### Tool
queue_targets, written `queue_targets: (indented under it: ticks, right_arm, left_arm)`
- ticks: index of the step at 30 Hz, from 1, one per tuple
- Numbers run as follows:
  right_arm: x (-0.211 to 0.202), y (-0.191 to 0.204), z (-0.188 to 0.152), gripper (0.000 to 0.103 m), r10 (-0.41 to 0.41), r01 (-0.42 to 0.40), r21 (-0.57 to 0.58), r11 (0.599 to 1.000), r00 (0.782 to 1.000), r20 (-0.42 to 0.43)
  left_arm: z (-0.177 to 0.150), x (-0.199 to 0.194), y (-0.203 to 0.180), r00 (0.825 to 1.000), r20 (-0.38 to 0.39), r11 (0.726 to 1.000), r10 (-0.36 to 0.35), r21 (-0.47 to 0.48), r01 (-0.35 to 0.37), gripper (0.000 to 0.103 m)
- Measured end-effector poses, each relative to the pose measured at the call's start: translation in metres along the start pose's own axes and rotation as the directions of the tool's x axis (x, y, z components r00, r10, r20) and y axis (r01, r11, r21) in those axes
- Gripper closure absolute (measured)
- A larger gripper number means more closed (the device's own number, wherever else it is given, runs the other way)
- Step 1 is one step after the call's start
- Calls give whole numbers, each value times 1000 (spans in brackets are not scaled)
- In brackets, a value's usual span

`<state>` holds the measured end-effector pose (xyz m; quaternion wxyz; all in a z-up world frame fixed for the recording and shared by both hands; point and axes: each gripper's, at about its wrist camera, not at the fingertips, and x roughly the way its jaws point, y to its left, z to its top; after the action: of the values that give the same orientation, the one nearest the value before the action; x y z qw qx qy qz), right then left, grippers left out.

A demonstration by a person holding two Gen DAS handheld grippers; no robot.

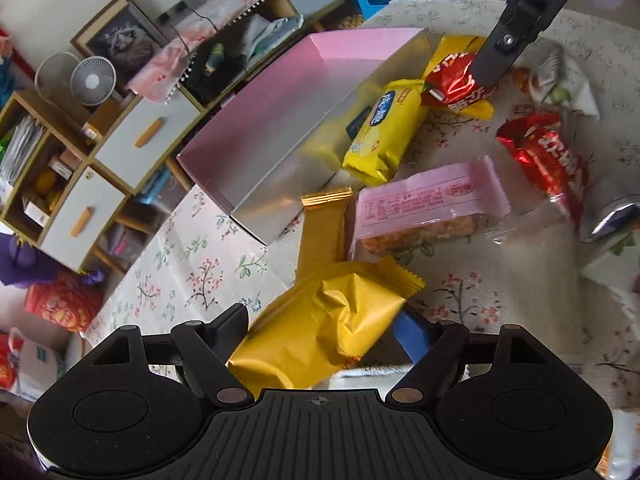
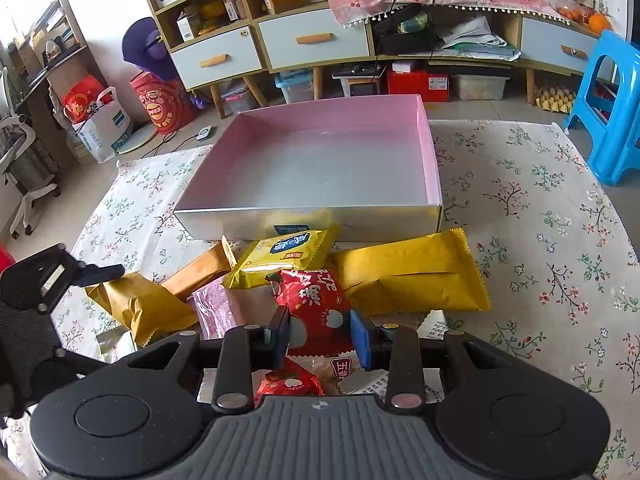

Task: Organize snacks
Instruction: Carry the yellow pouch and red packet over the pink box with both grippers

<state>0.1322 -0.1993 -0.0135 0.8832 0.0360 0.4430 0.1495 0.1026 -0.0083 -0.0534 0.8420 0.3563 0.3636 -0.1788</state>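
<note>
Both grippers point steeply down over snacks piled in front of an empty pink box [image 2: 320, 160] on a floral-clothed desk [image 2: 540, 220].

The right gripper [image 2: 319, 338] is narrowed onto a red packet [image 2: 314, 304], its blue pads pressing the packet's sides. In the left view, it reaches in from the top and pinches that packet [image 1: 456, 80] beside the box.

The left gripper [image 1: 320, 332] stands wide open around a crumpled gold packet [image 1: 328, 320]; I cannot tell whether its pads touch it.

Only the left view shows the pink packet's [image 1: 432, 200] printed face and a second red packet [image 1: 548, 152]. Only the right view shows the box's bare floor and a large gold packet [image 2: 412, 276] by the box.
</note>
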Motion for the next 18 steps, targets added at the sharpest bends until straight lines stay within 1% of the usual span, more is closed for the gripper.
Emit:
queue_targets:
  ticks: [2,4,6,7,9,11,14,15,18]
  right_arm:
    - [0,0,0,80,0,0,-2,1000,1000,0]
    - [1,-1,1,80,1,-1,-2,1000,1000,0]
    - [0,-2,1,80,6,-6,-2,1000,1000,3]
    - [0,-2,2,80,9,-9,-2,1000,1000,6]
    - [0,-4,3,80,17,-17,4,1000,1000,12]
    - [0,-7,5,80,28,-28,18,999,999,16]
    - [1,-13,6,80,62,-63,55,997,998,22]
    - [1,-15,7,80,76,-78,69,995,997,24]
    - [1,-22,8,80,124,-127,119,985,992,31]
  left_arm:
    - [-1,3,3,1000,0,999,1,-43,-1,27]
    - [-5,3,7,1000,16,995,-8,-97,10,30]
    - [-9,0,7,999,36,992,-4,-128,9,32]
    - [-11,-2,6,999,43,990,-6,-139,12,37]
    - [-13,-6,5,999,53,987,1,-158,8,42]
    - [-13,-9,7,998,63,983,5,-181,7,50]
    - [-14,-16,13,997,82,970,3,-244,17,57]
    - [-14,-18,16,996,89,963,2,-267,22,58]
    - [-17,-24,24,994,108,938,-9,-343,46,62]
